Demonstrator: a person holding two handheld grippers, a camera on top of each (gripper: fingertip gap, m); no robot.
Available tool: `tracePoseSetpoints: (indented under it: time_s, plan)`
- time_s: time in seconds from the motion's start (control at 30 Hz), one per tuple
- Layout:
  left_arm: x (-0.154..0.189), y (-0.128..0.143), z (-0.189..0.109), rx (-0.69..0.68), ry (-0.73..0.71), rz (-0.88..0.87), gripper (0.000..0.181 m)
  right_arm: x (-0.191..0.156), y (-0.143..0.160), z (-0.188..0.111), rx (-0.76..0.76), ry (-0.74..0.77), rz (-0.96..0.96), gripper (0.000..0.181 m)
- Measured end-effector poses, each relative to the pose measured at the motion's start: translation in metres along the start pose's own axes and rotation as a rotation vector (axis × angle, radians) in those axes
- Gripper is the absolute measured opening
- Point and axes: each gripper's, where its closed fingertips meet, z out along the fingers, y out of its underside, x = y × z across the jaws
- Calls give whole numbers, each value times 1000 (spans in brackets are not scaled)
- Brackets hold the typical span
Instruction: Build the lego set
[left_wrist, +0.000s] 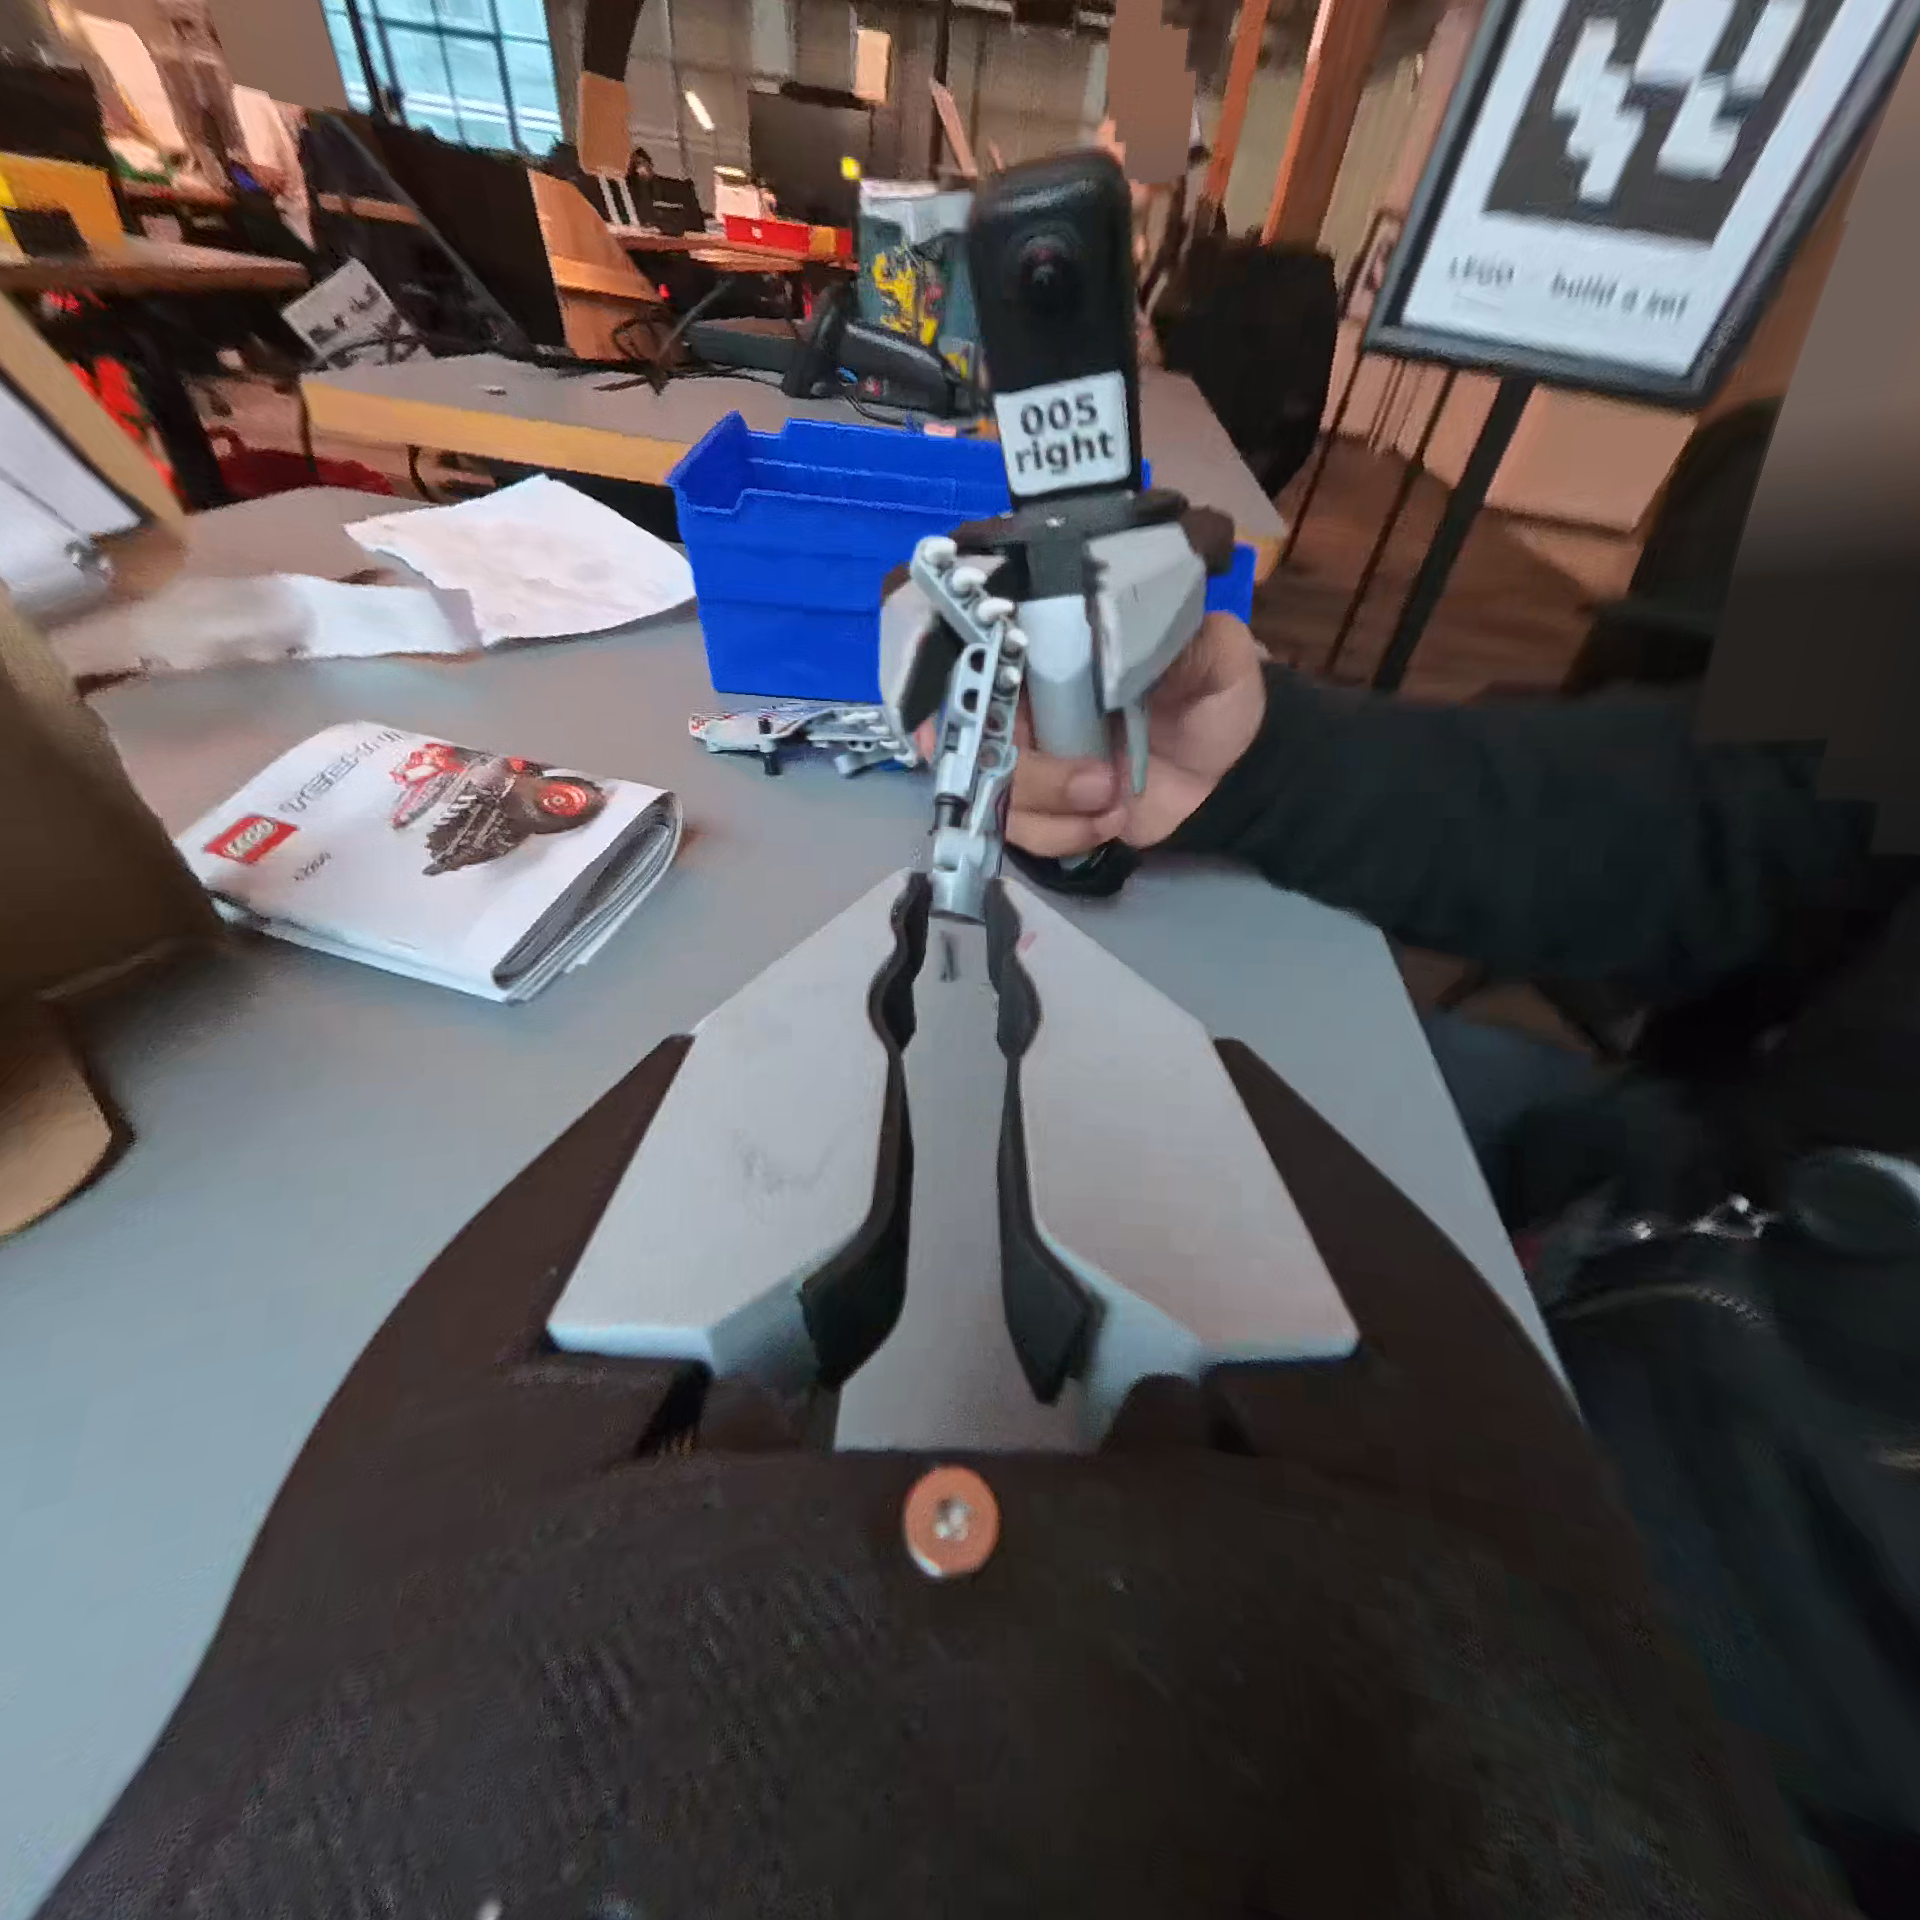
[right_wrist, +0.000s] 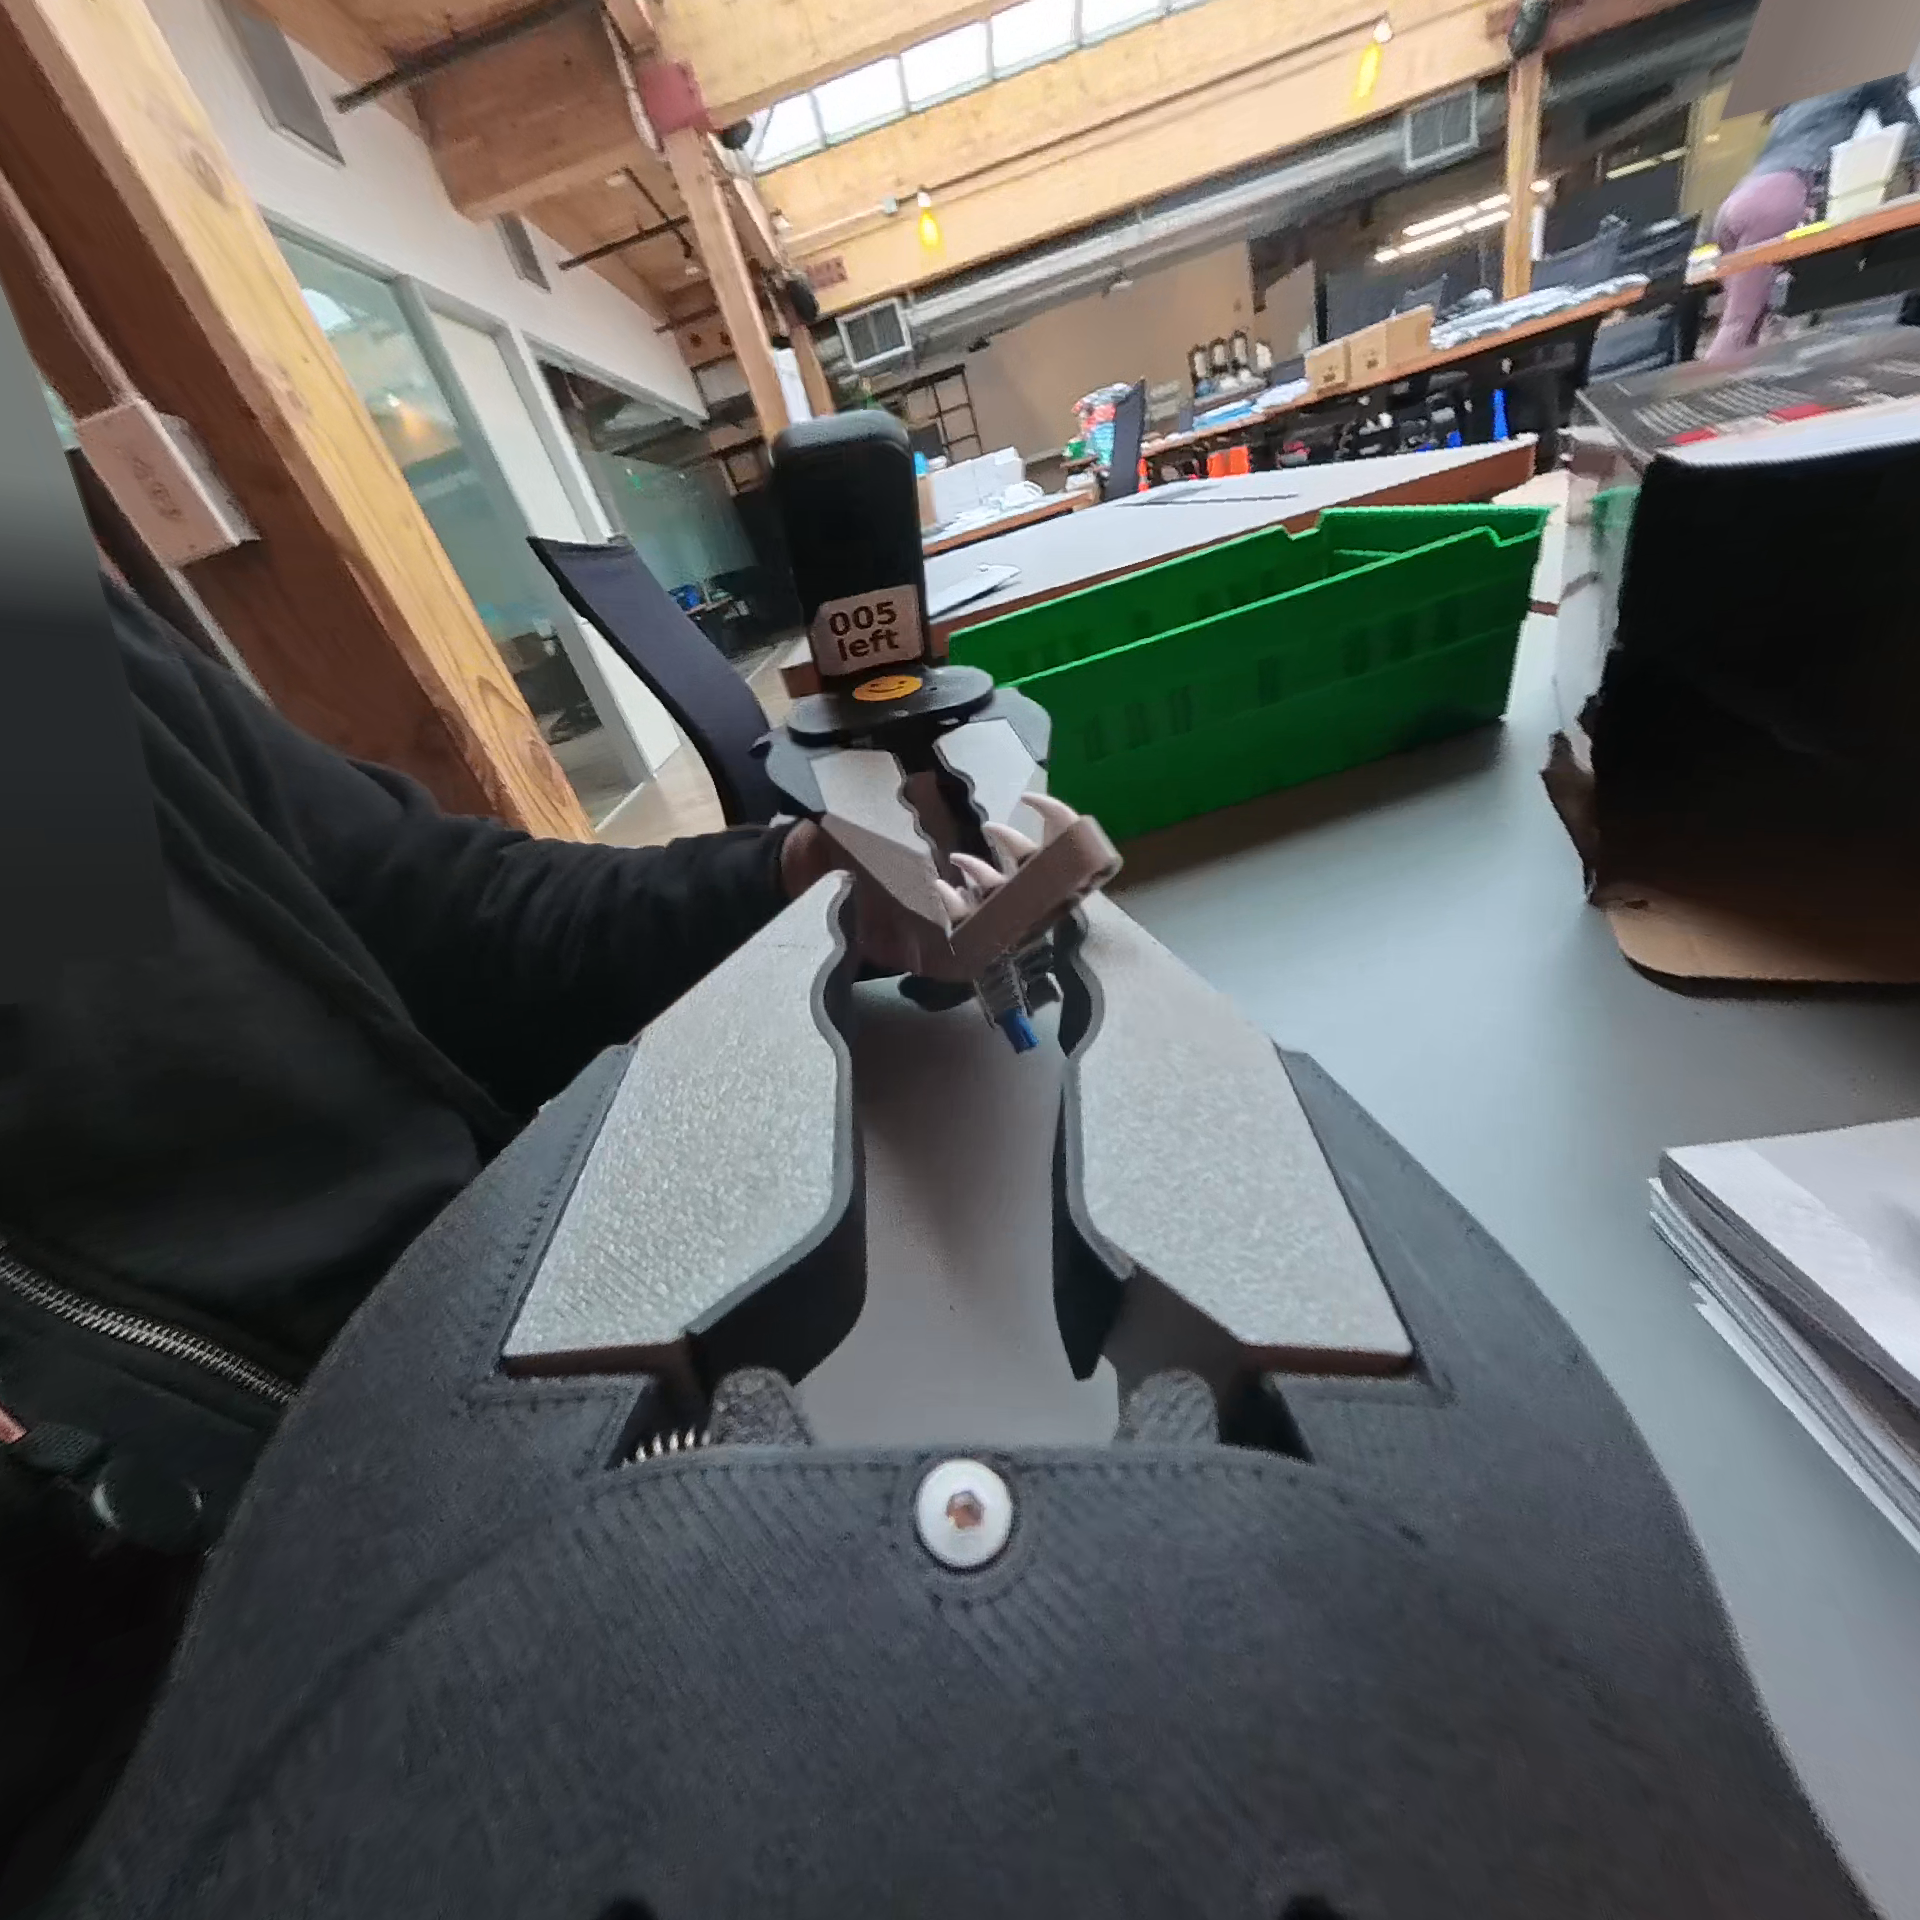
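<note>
Between the tips of the left gripper (left_wrist: 948, 904), a grey lego assembly (left_wrist: 971, 727) is pinched at its lower end; its upper end reaches the right gripper (left_wrist: 961, 644) just beyond. An instruction booklet (left_wrist: 436, 842) lies off to the left.

From the right wrist, the right gripper (right_wrist: 961, 961), narrowed, holds the assembly's (right_wrist: 1023, 914) near end, blue pin (right_wrist: 1021, 1031) showing. Mid-joining, I judge; next comes aligning and pressing.
</note>
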Motion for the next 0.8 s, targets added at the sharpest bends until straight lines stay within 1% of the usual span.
tracePoseSetpoints:
  time_s: [0.03, 0.07, 0.17, 0.23, 0.27, 0.33, 0.37, 0.43, 0.47, 0.53, 0.57, 0.6, 0.63, 0.7, 0.8]
  plan:
    - [-2, -1, -1, 13, 3, -32, 8, 4, 2, 0, -10, 20, 7, 28]
    - [-2, 0, -1, 9, 22, -53, 8, 7, 4, 0, -22, 38, 14, 17]
    - [2, 19, 7, -72, 80, -138, 9, 14, 13, 4, -74, 61, 61, 14]
    - [-2, 26, 9, -116, 69, -163, 9, 20, 17, 6, -91, 86, 97, 14]
    - [-3, 24, 8, -103, 57, -145, 11, 22, 18, 6, -95, 89, 131, 14]
    - [-6, 17, 6, -63, 30, -115, 23, 26, 22, 7, -111, 94, 192, 14]
    - [-5, 17, 6, -61, 31, -110, 24, 24, 23, 8, -119, 81, 216, 14]
    - [1, 18, 8, -73, 63, -98, 17, 24, 26, 11, -138, 87, 234, 14]
    - [3, 20, 10, -85, 60, -79, 18, 25, 28, 12, -148, 94, 248, 14]
    - [2, 23, 13, -108, 19, -12, 9, 24, 29, 13, -148, 74, 308, 13]
    - [1, 21, 13, -102, -6, 17, 7, 27, 30, 13, -149, 81, 338, 13]
    - [-1, 18, 13, -86, -27, 34, 1, 33, 34, 12, -160, 112, 354, 13]
    - [-2, 14, 11, -64, -37, 33, 0, 36, 37, 10, -173, 128, 357, 13]
    - [2, 14, 11, -57, 2, 14, 3, 32, 33, 11, -157, 103, 353, 13]
    - [6, 24, 17, -112, 31, -1, 15, 33, 38, 13, -188, 118, 347, 13]
